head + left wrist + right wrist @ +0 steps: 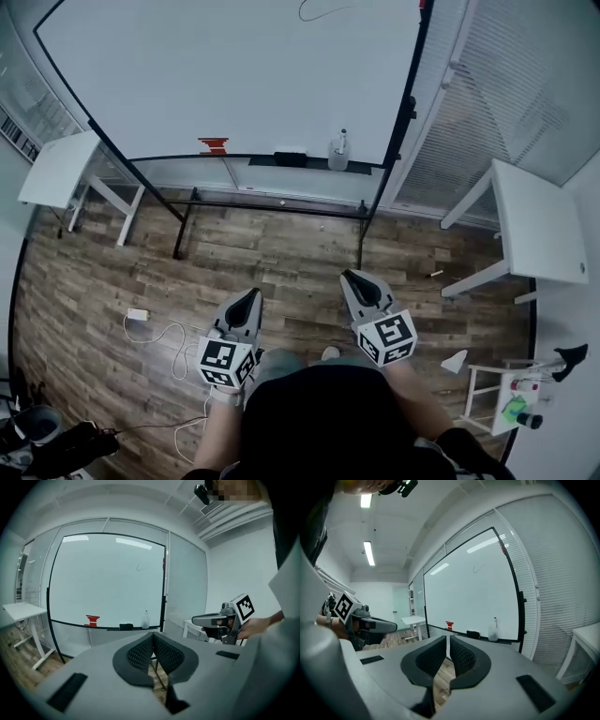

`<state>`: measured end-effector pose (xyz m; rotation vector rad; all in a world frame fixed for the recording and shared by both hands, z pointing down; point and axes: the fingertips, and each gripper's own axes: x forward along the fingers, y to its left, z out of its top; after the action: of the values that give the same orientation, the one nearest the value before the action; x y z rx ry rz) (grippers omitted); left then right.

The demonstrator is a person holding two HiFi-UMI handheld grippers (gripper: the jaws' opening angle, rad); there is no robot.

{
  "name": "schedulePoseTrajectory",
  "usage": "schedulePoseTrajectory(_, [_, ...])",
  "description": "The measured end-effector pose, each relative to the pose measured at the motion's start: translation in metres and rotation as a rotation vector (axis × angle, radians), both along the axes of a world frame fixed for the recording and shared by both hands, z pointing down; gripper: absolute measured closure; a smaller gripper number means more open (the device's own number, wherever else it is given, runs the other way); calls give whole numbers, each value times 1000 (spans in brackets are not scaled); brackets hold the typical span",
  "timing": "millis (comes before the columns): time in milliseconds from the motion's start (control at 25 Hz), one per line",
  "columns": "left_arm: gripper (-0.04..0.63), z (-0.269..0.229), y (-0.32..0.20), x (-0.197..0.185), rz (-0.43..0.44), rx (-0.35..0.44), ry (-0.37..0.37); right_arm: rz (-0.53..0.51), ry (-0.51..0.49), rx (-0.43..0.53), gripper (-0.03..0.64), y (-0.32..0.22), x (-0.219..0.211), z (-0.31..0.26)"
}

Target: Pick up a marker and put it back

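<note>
Well ahead of my jaws, whiteboard (225,75) ledge (253,159): red item (213,144), eraser (290,159), bottle (338,150), no marker I can single out; left gripper (152,637), right gripper (448,641) pressed together, empty; task apparently unstarted, pick-up and return outstanding.

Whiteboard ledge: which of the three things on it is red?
The leftmost one, the red item, likely markers. The black eraser lies in the middle, and the pale spray bottle stands upright at the right.
</note>
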<state>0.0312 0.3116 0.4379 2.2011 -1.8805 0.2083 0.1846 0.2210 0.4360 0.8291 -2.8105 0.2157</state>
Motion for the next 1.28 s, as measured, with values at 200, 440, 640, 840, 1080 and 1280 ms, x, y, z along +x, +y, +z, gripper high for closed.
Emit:
schedulePoseTrajectory(200, [575, 4, -39, 8, 10, -11, -7, 12, -14, 5, 533, -43, 4, 5])
schedulePoseTrajectory(440, [575, 18, -101, -15, 49, -28, 10, 64, 1, -9, 522, -105, -11, 15])
schedulePoseTrajectory(640, [575, 26, -172, -58, 123, -42, 38, 132, 31, -28, 519, -169, -49, 24])
schedulePoseTrajectory(840, [575, 31, -233, -102, 224, -57, 41, 238, 46, -42, 518, -230, -89, 28])
schedulePoseTrajectory(1080, [575, 38, -275, -151, 309, -72, 26, 380, 80, -33, 511, -285, -118, 35])
schedulePoseTrajectory(1280, [575, 48, -291, -176, 311, -106, 25, 454, 115, -47, 511, -323, -121, 49])
